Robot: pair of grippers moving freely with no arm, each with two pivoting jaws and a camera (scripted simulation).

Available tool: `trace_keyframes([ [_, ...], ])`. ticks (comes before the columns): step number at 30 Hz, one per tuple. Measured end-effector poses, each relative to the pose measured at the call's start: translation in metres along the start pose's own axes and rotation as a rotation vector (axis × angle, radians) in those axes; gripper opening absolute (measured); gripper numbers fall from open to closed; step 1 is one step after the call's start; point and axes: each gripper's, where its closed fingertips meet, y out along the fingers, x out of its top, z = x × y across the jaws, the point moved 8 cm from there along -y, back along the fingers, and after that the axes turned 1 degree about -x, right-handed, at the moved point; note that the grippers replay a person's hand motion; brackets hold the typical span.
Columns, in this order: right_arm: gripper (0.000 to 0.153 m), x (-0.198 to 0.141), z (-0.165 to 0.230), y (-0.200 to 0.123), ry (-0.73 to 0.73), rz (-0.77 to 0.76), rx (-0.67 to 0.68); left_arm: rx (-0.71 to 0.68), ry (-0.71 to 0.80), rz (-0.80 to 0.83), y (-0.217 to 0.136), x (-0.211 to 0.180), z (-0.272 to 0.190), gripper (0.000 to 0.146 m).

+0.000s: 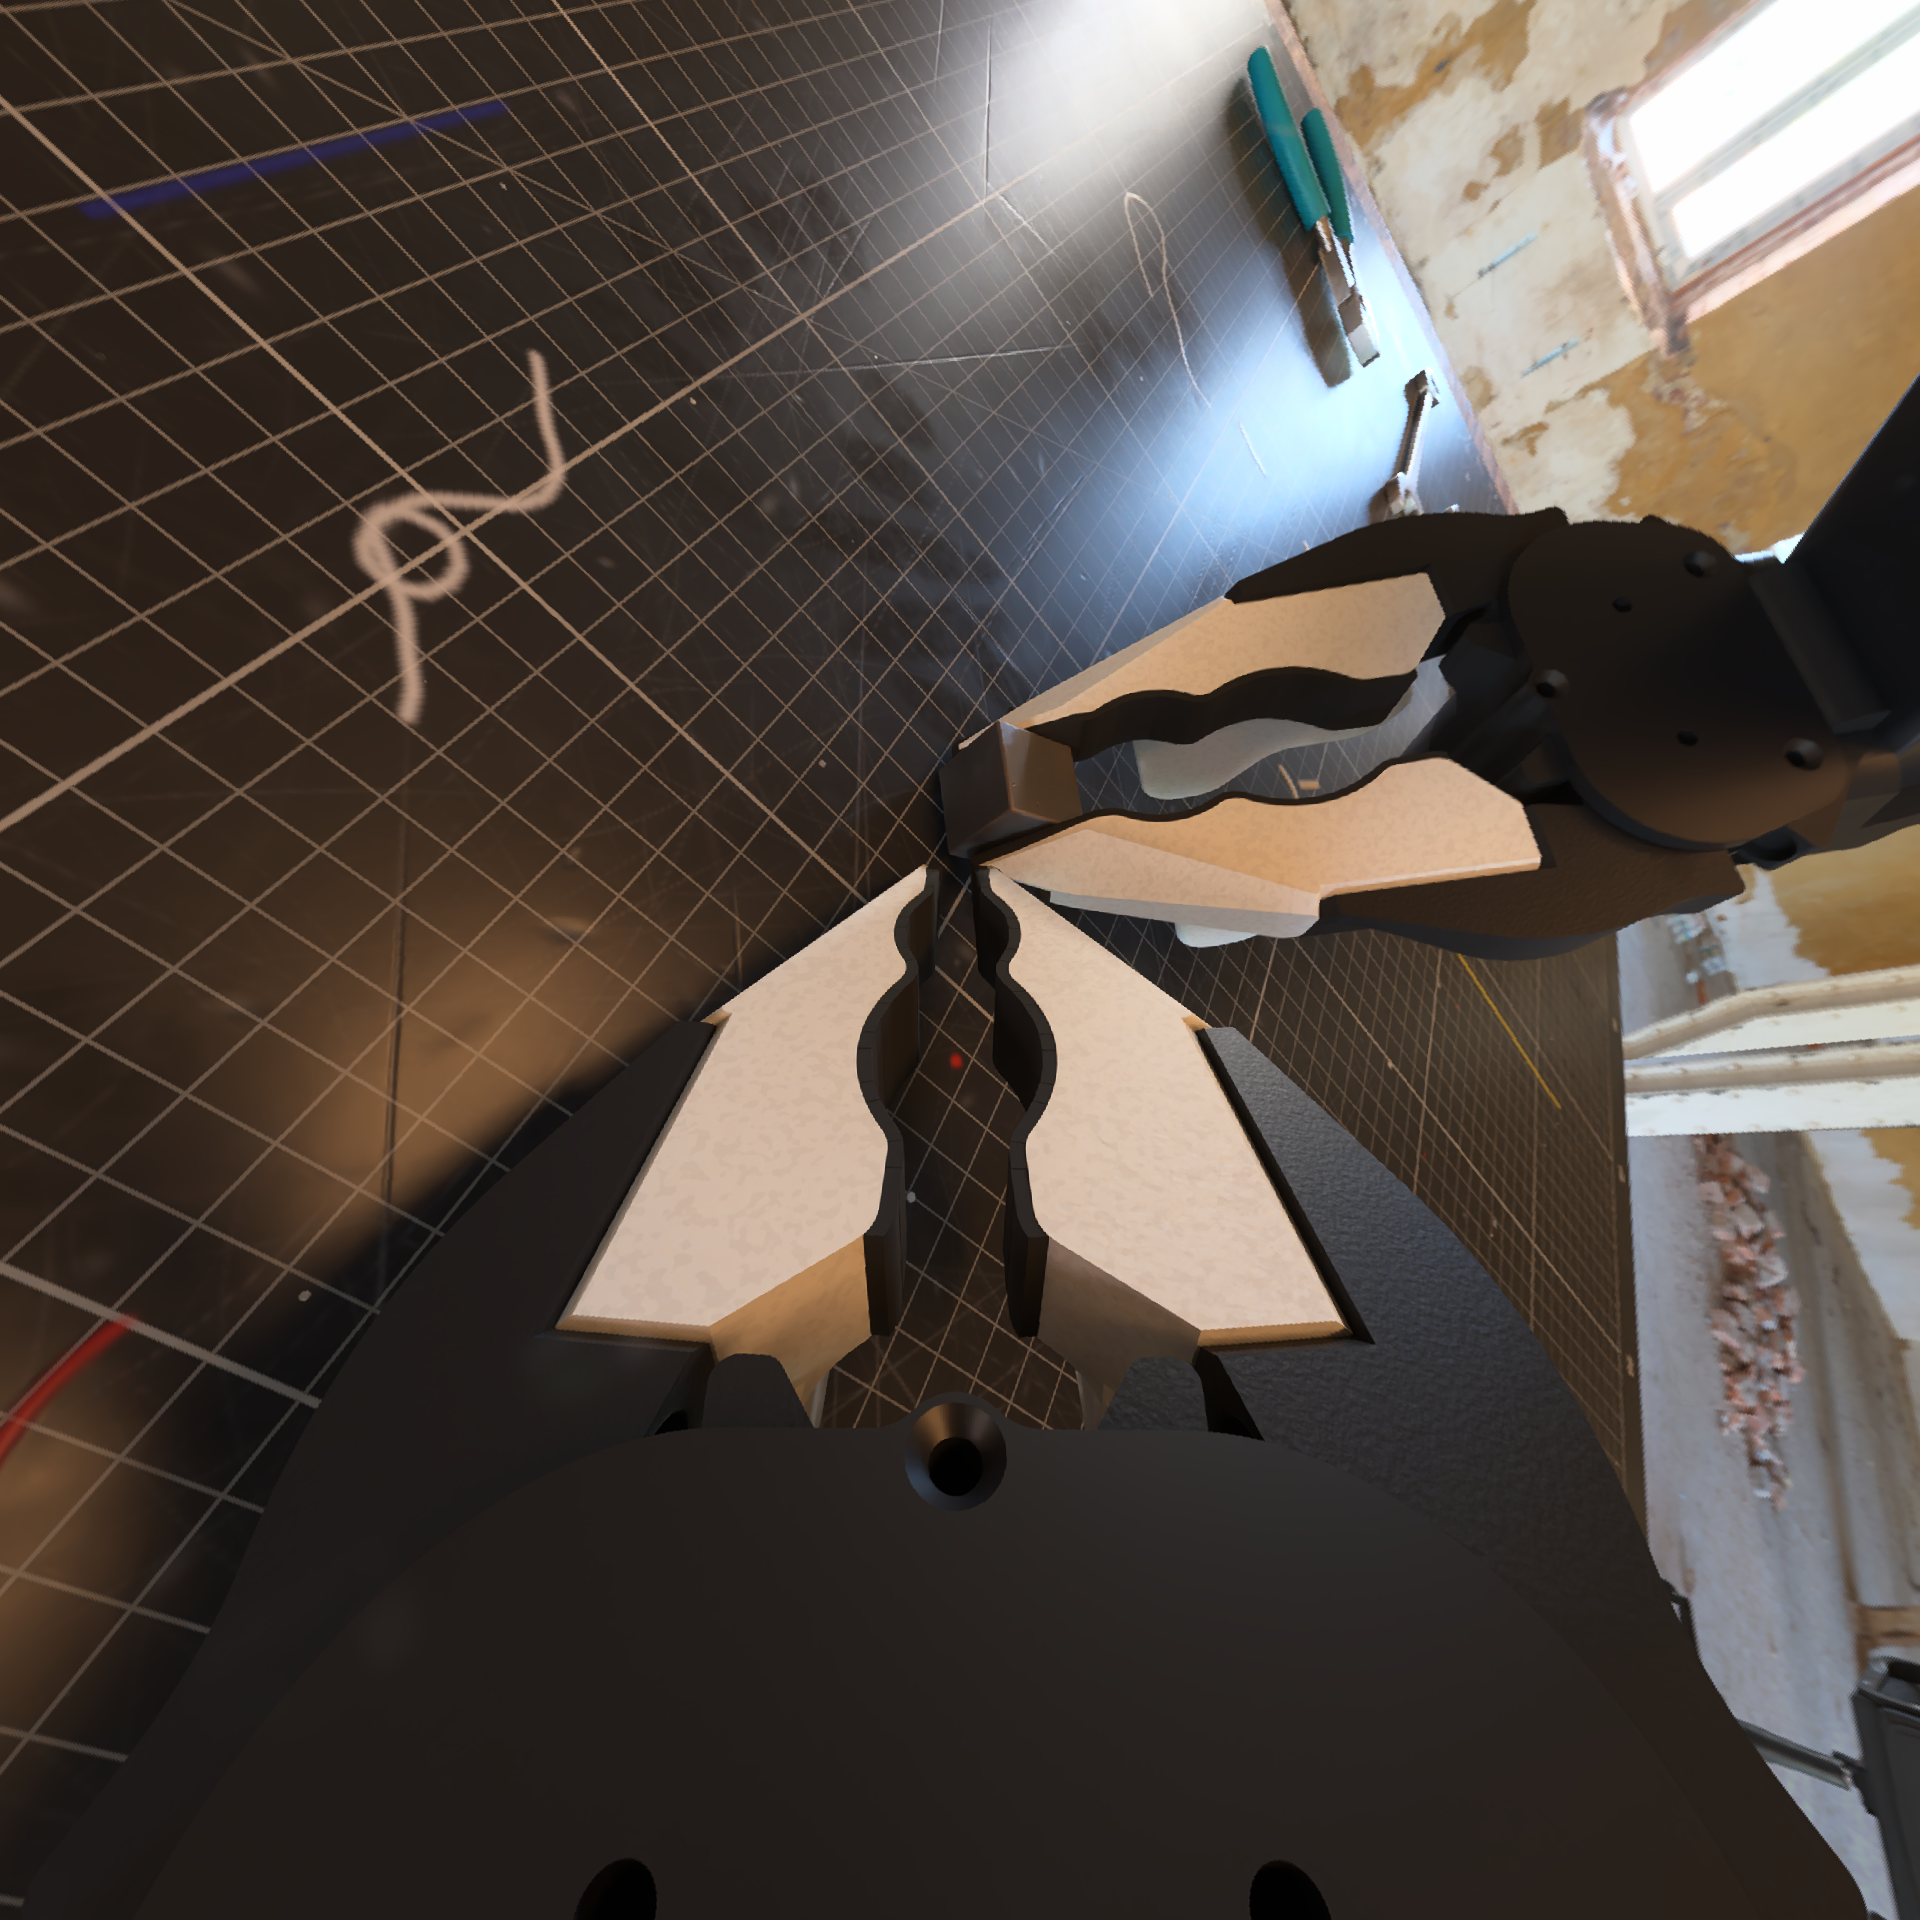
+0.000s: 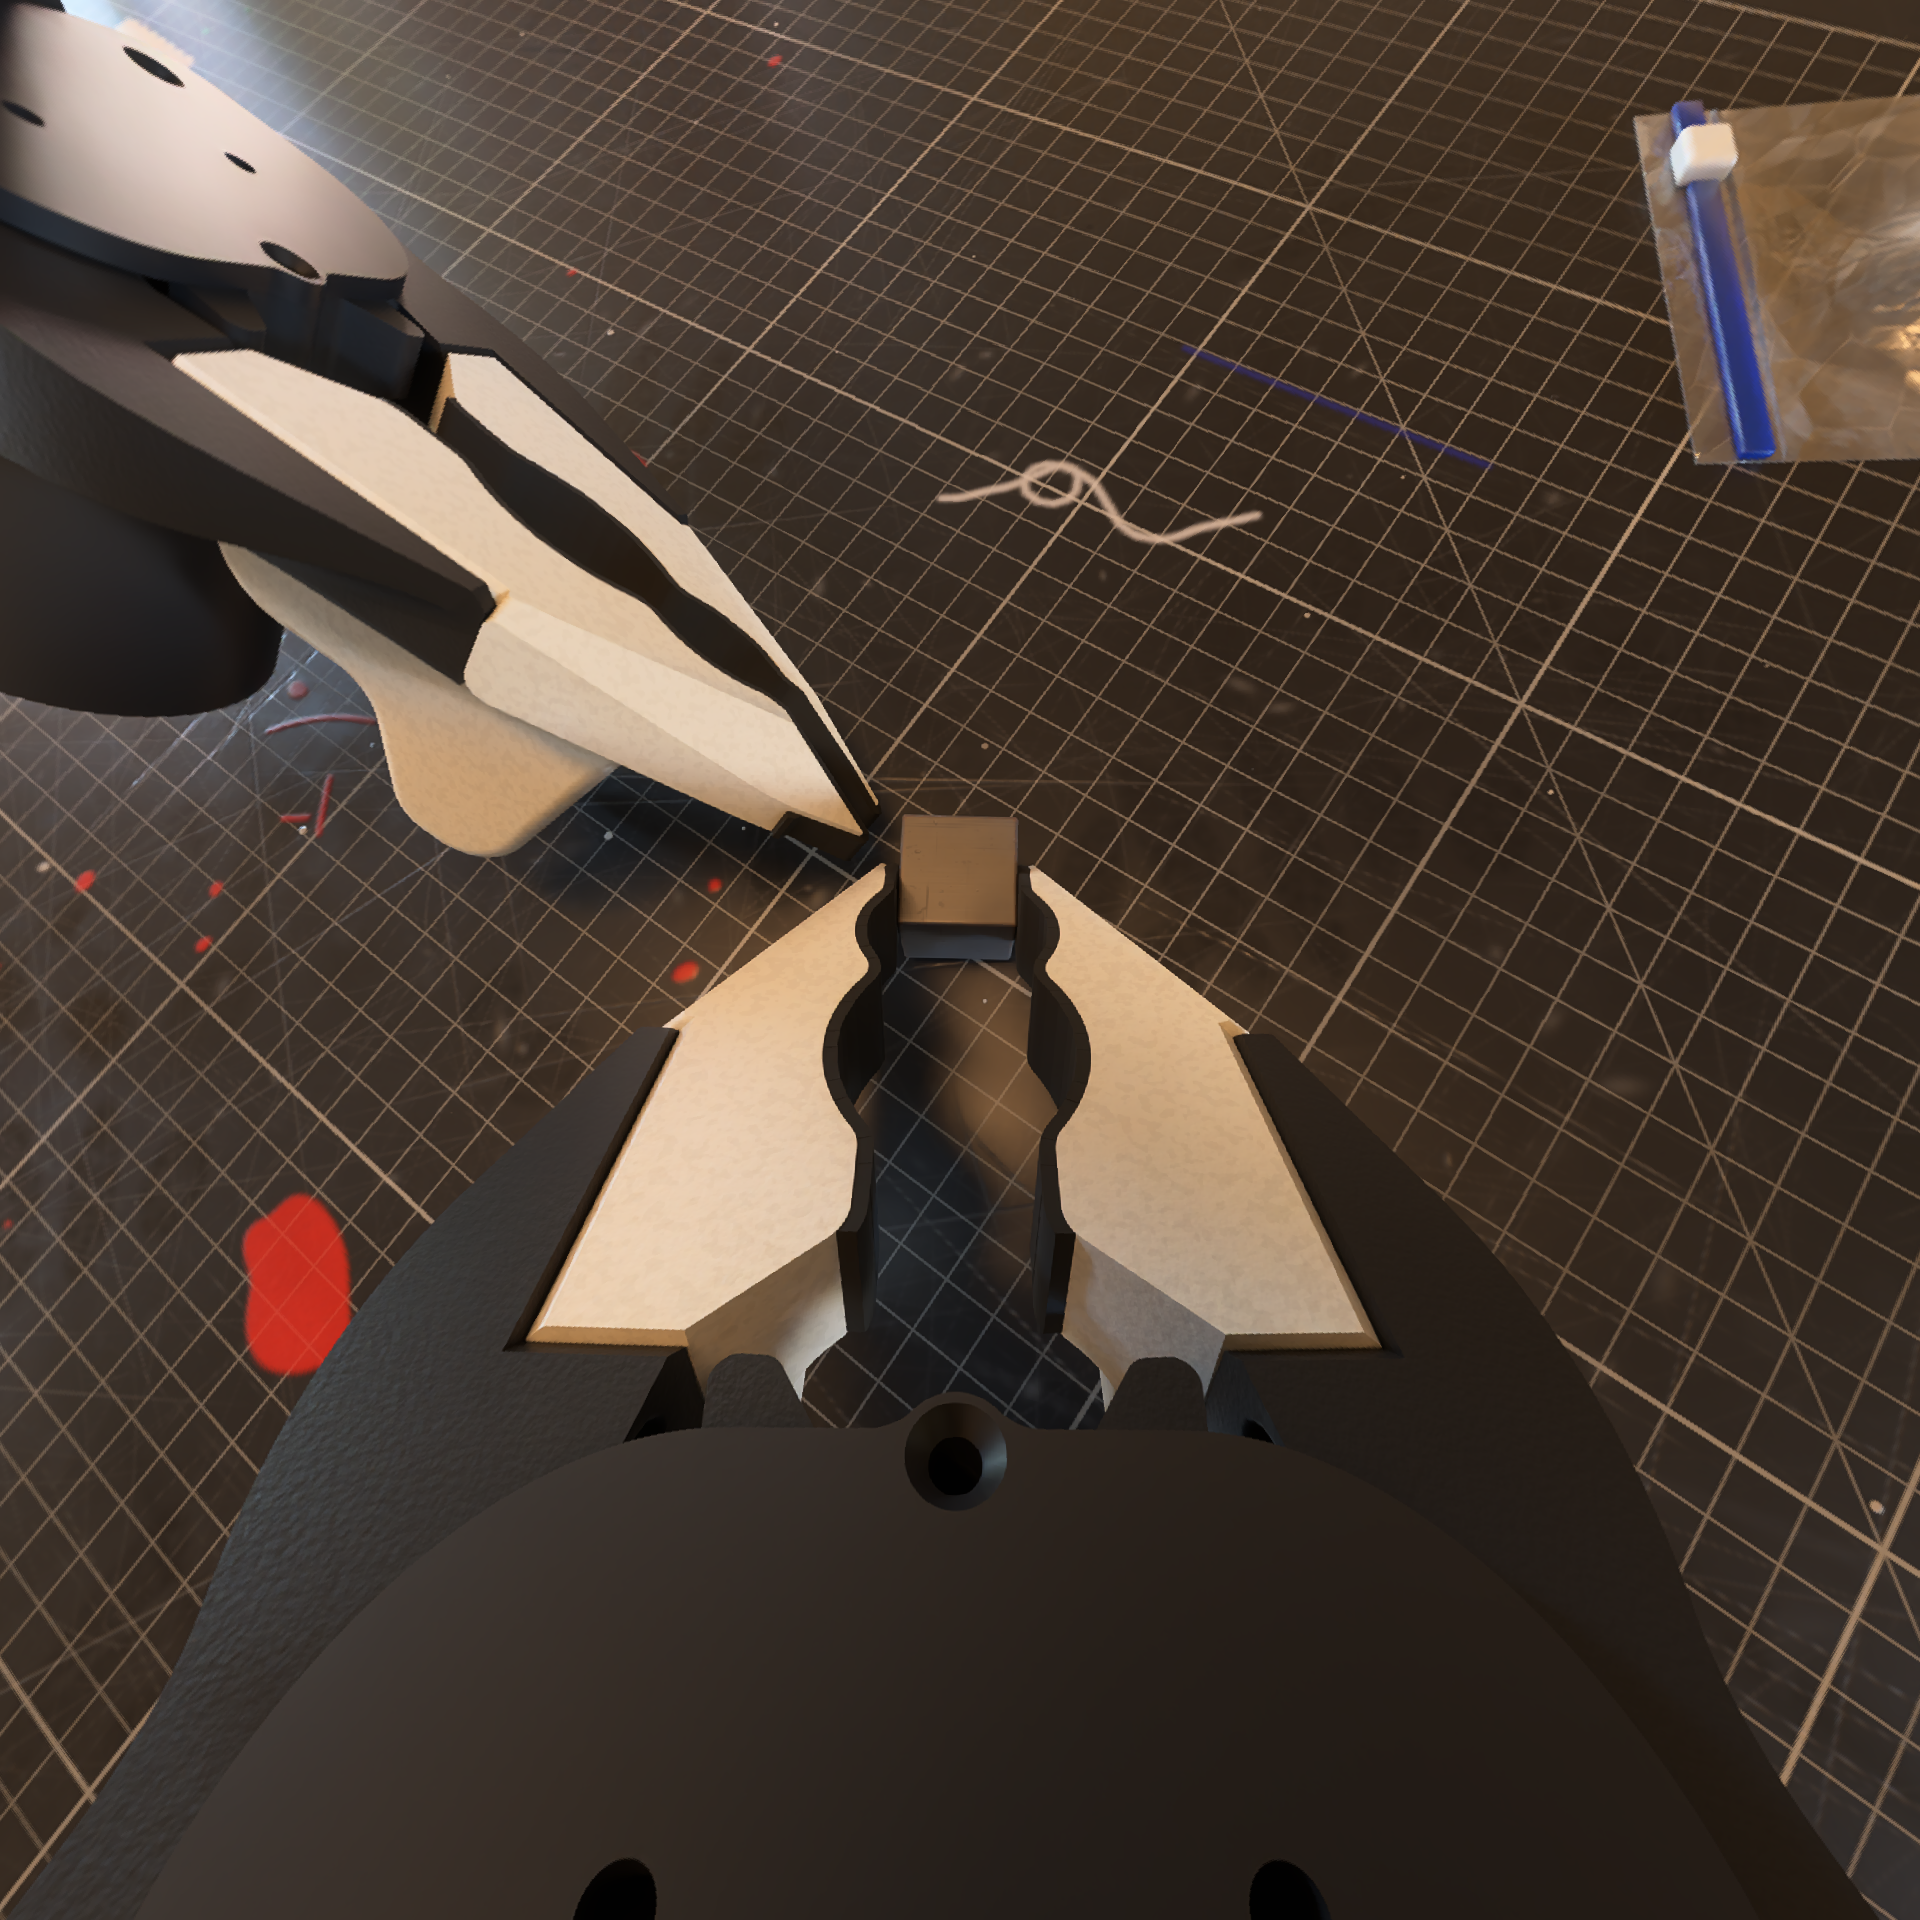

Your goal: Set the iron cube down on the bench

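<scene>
The iron cube (image 2: 956,868) is small and dark grey. My right gripper (image 2: 956,899) is shut on it, with the cube pinched between the fingertips low over the dark gridded bench mat (image 2: 1351,831); I cannot tell if it touches. In the left wrist view the cube (image 1: 1023,774) shows in the right gripper (image 1: 987,805), which reaches in from the right. My left gripper (image 1: 958,883) is shut and empty, its tips just beside the cube. It also shows at the upper left of the right wrist view (image 2: 862,821).
A clear zip bag with a blue slider strip (image 2: 1787,281) lies far right. A white string (image 2: 1091,504) lies beyond the cube. Red paint spots (image 2: 296,1283) mark the mat. Teal-handled tools (image 1: 1309,197) lie near the bench edge (image 1: 1621,1143).
</scene>
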Motion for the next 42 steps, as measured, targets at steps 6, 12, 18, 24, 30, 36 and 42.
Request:
trace_keyframes([
  [6, 0.021, 0.000, -0.001, 0.000, 0.010, 0.004, 0.016, 0.010, -0.007, 0.002, 0.001, -0.001, 0.000, 0.005],
  [12, 0.021, 0.001, -0.003, 0.000, 0.036, 0.004, 0.035, -0.007, -0.062, -0.020, 0.002, -0.001, 0.001, 0.005],
  [18, 0.021, 0.001, -0.004, -0.001, 0.051, 0.003, 0.051, -0.021, -0.100, -0.033, 0.004, 0.000, 0.001, 0.005],
  [24, 0.021, 0.000, -0.008, -0.001, 0.087, -0.007, 0.082, -0.040, -0.104, -0.019, 0.004, 0.003, 0.001, 0.006],
  [30, 0.025, 0.001, -0.009, -0.003, 0.107, -0.029, 0.093, 0.053, 0.095, -0.006, -0.010, 0.004, -0.005, 0.007],
  [36, 0.047, -0.002, -0.011, -0.014, 0.082, -0.081, 0.082, 0.186, 0.427, 0.007, -0.021, 0.008, -0.010, 0.008],
  [42, 0.056, 0.001, -0.010, -0.010, -0.038, -0.071, 0.032, 0.243, 0.903, 0.059, -0.021, 0.021, -0.008, 0.022],
])
